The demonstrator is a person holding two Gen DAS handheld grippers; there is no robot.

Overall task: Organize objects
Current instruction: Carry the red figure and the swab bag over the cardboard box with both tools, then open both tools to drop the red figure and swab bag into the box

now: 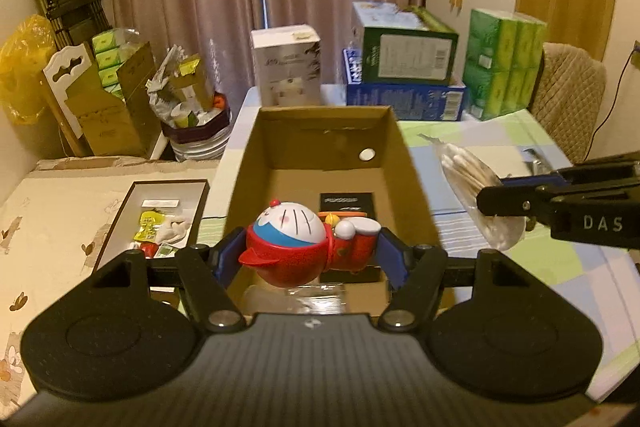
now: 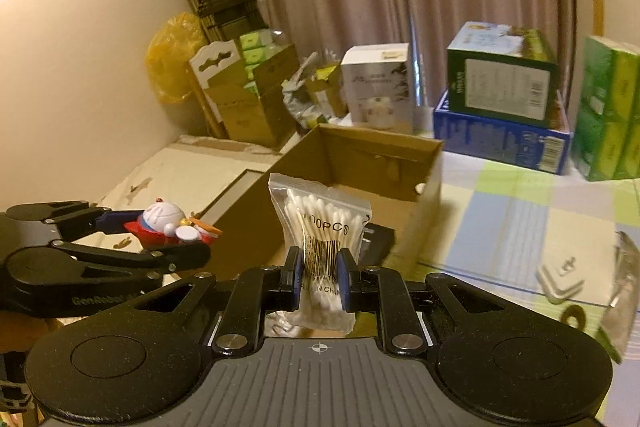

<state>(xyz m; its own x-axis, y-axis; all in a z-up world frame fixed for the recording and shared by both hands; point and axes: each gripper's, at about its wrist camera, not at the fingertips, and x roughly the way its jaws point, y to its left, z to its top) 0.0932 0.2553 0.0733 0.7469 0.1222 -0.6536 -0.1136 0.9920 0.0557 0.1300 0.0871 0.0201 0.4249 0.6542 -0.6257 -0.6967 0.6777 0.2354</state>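
My left gripper (image 1: 308, 255) is shut on a red and white cat toy (image 1: 296, 243) and holds it above the near end of an open cardboard box (image 1: 412, 163). A black flat box (image 1: 347, 205) lies on the cardboard box's floor. My right gripper (image 2: 318, 275) is shut on a clear bag of cotton swabs (image 2: 320, 223) and holds it upright just right of the cardboard box (image 2: 428, 199). The bag also shows in the left wrist view (image 1: 468, 175), and the toy shows in the right wrist view (image 2: 168, 223).
The table has a checked cloth (image 2: 520, 223). Stacked green and blue boxes (image 1: 404, 67), a white box (image 1: 286, 67) and green tissue packs (image 1: 504, 63) stand at the back. A shallow tray of small items (image 1: 160, 219) lies left. Small hardware pieces (image 2: 560, 283) lie right.
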